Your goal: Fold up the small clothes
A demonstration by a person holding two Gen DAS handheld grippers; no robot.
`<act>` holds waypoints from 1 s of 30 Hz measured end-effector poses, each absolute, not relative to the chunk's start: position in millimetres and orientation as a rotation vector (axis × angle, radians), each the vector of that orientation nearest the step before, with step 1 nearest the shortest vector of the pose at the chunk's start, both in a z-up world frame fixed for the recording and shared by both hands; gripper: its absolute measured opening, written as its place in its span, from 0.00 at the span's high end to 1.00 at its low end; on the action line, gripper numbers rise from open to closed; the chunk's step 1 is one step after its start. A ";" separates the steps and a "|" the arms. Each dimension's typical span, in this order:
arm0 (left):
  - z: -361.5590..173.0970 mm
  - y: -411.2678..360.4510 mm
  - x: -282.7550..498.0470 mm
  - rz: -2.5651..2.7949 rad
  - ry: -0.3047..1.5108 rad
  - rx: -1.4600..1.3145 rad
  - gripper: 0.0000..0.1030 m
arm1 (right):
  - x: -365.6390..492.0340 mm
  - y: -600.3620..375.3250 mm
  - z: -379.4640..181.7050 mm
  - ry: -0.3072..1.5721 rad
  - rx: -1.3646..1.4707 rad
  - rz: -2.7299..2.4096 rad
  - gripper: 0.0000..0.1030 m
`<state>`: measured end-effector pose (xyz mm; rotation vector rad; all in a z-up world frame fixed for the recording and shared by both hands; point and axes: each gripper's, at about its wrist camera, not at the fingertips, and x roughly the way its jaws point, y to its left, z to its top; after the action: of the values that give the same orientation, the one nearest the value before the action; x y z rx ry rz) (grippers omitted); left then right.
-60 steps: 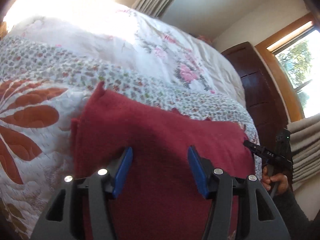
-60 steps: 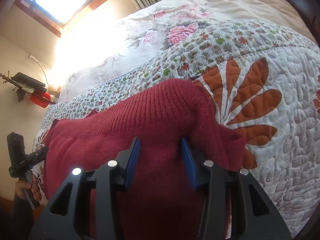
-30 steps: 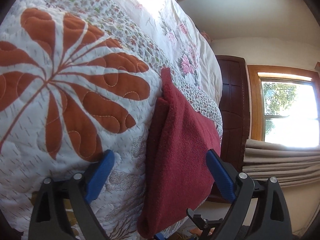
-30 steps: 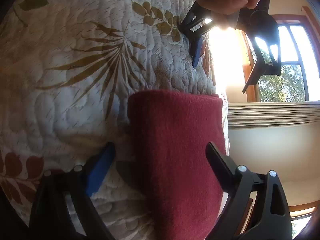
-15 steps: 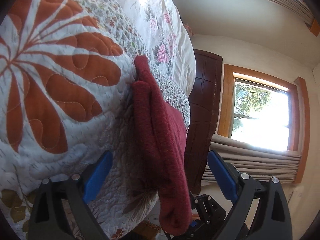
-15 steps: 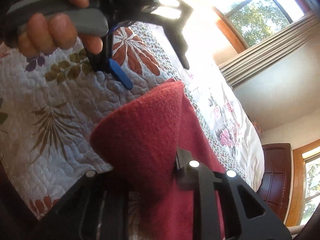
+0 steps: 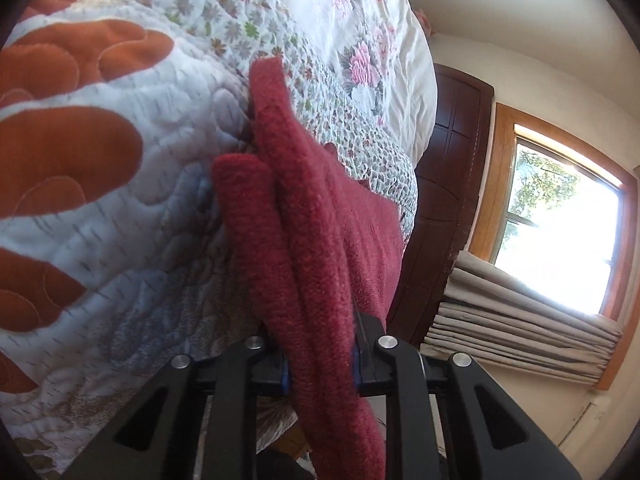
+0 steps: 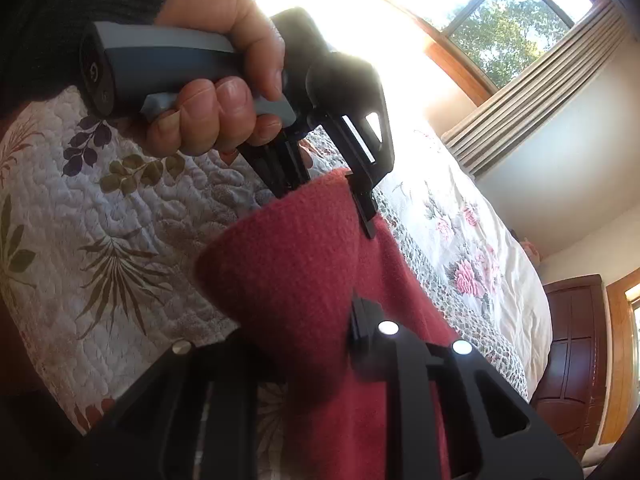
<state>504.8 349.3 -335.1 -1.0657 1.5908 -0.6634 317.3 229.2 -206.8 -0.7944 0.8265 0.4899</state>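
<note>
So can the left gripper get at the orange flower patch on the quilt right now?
Probably not as things stand. The left gripper is shut on the folded red garment, which fills its fingers. The orange flower patch lies uncovered off to one side, so it would have to let go first.

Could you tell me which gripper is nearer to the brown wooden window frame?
Cannot tell: both the left gripper and the right gripper are clamped on the red sweater over the quilt, well away from the window frame.

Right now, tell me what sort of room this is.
A bedroom, most likely: a bed with a flowered quilt, a dark wooden headboard behind it, and a curtained window.
</note>
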 end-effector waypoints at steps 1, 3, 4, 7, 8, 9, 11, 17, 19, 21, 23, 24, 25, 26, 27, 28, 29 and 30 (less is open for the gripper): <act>-330.8 347.8 505.1 -0.660 1.588 -1.058 0.81 | 318.1 227.8 -203.9 0.825 -0.778 0.491 0.81; -319.9 344.8 507.3 -0.656 1.582 -1.035 0.81 | 318.5 224.6 -198.8 0.819 -0.755 0.492 0.81; -313.7 343.5 508.7 -0.657 1.577 -1.023 0.81 | 320.4 223.1 -194.9 0.817 -0.744 0.494 0.81; -292.3 335.6 512.8 -0.658 1.561 -0.988 0.82 | 322.1 212.8 -182.2 0.806 -0.713 0.491 0.81; -285.4 331.7 514.9 -0.659 1.558 -0.973 0.82 | 322.5 211.1 -179.6 0.802 -0.701 0.489 0.81; -279.7 328.4 516.7 -0.660 1.555 -0.961 0.82 | 320.3 208.8 -176.4 0.798 -0.690 0.486 0.81; -268.7 322.8 521.5 -0.660 1.551 -0.934 0.82 | 322.8 202.5 -172.9 0.789 -0.670 0.476 0.81; -241.7 302.2 531.4 -0.661 1.547 -0.863 0.82 | 322.8 188.4 -158.5 0.771 -0.615 0.449 0.81; -231.2 294.2 535.1 -0.660 1.545 -0.840 0.82 | 323.0 183.9 -155.7 0.764 -0.597 0.438 0.81; -220.8 286.2 537.8 -0.660 1.542 -0.815 0.82 | 322.7 178.9 -151.5 0.754 -0.576 0.427 0.81; -209.9 275.7 541.6 -0.659 1.539 -0.788 0.82 | 323.0 174.3 -149.0 0.747 -0.554 0.417 0.81; -205.0 271.2 543.3 -0.659 1.538 -0.772 0.82 | 323.3 171.4 -146.8 0.743 -0.542 0.411 0.81; -200.4 266.5 545.7 -0.657 1.537 -0.756 0.82 | 323.7 168.5 -144.8 0.738 -0.531 0.406 0.81; -195.8 261.1 547.4 -0.655 1.537 -0.741 0.82 | 324.0 165.3 -143.0 0.735 -0.519 0.400 0.81; -191.6 255.5 549.2 -0.650 1.539 -0.725 0.82 | 324.5 161.5 -141.1 0.734 -0.504 0.394 0.81; -187.4 249.9 551.3 -0.644 1.541 -0.708 0.82 | 324.9 157.8 -139.4 0.733 -0.490 0.388 0.81; -183.8 245.7 552.0 -0.639 1.544 -0.692 0.82 | 325.0 154.3 -137.9 0.731 -0.480 0.381 0.81; -180.1 240.9 553.6 -0.635 1.545 -0.674 0.82 | 324.9 150.5 -136.2 0.728 -0.469 0.374 0.81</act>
<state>553.6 240.9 -180.1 -0.6744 1.5454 -0.6348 324.9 150.5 -136.2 -0.4691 0.7284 0.3738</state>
